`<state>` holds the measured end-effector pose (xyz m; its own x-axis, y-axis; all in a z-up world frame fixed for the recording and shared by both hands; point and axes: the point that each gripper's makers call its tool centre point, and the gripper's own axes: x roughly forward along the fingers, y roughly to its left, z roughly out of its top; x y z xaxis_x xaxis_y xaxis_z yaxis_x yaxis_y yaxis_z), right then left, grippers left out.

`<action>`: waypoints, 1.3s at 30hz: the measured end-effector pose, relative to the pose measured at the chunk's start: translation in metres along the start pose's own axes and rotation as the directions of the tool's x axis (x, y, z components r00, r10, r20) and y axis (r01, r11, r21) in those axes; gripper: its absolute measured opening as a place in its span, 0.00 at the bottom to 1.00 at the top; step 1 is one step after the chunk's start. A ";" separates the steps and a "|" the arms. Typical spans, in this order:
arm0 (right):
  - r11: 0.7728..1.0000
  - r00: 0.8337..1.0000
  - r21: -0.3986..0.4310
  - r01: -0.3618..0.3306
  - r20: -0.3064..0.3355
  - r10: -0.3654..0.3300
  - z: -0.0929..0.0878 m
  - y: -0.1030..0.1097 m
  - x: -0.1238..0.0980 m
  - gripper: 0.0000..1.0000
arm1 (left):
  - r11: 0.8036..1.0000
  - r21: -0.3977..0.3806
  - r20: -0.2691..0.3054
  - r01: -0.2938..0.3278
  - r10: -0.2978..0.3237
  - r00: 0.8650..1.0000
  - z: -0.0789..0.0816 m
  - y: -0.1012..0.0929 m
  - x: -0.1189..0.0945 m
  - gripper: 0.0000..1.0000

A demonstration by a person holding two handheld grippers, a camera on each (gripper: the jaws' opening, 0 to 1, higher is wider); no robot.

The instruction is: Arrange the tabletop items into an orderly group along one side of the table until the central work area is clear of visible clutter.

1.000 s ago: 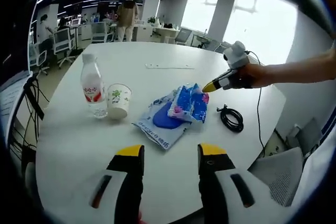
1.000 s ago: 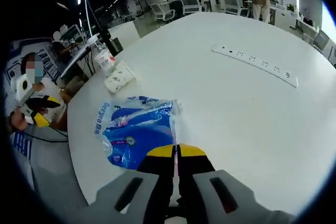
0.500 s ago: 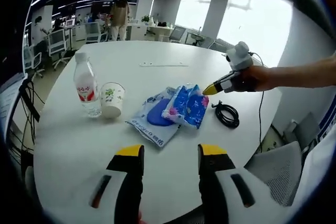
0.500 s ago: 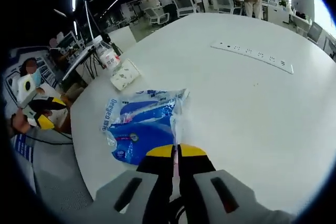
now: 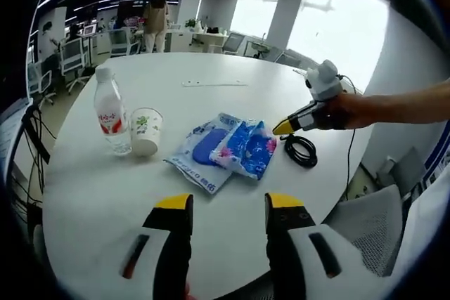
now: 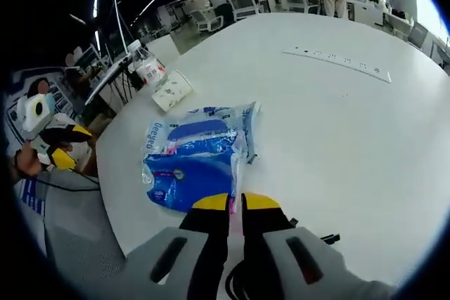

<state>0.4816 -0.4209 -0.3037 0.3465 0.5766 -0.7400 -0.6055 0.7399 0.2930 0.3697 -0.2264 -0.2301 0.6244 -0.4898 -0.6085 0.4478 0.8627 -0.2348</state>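
Blue crinkly plastic tissue packs (image 5: 230,150) lie in an overlapping pile near the middle of the round white table (image 5: 98,194), one pack partly on top of the other. The right gripper (image 6: 235,203), with yellow-tipped jaws, is pressed together on the near edge of the upper pack, and in the left gripper view it reaches in from the right, held by a person's hand (image 5: 336,109). The left gripper (image 5: 230,203) hovers above the near table edge with its jaws spread and nothing between them. A clear plastic water bottle with a red label (image 5: 109,112) and a white patterned paper cup (image 5: 145,131) stand touching each other towards one side. A coiled black cable (image 5: 300,151) rests just beside the packs. Dragging the pack well likely means keeping the pinch firm and low, sliding it smoothly towards the bottle and cup without snagging the lower pack or the cable.
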 end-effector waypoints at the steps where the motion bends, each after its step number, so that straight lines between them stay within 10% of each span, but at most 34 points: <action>1: 1.000 1.000 -0.002 0.001 -0.001 -0.001 0.000 0.001 0.000 0.07 | 1.000 0.000 -0.001 0.001 -0.001 1.000 0.000 0.000 0.000 0.40; 39: 0.994 0.997 0.106 0.018 0.072 -0.026 -0.006 0.027 0.000 0.00 | 0.998 -0.046 -0.116 0.038 -0.043 0.992 -0.020 -0.019 0.075 0.37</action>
<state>0.4611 -0.4033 -0.2997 0.4127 0.5808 -0.7017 -0.5196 0.7828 0.3424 0.3949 -0.2770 -0.2859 0.5258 -0.5085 -0.6819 0.4411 0.8484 -0.2926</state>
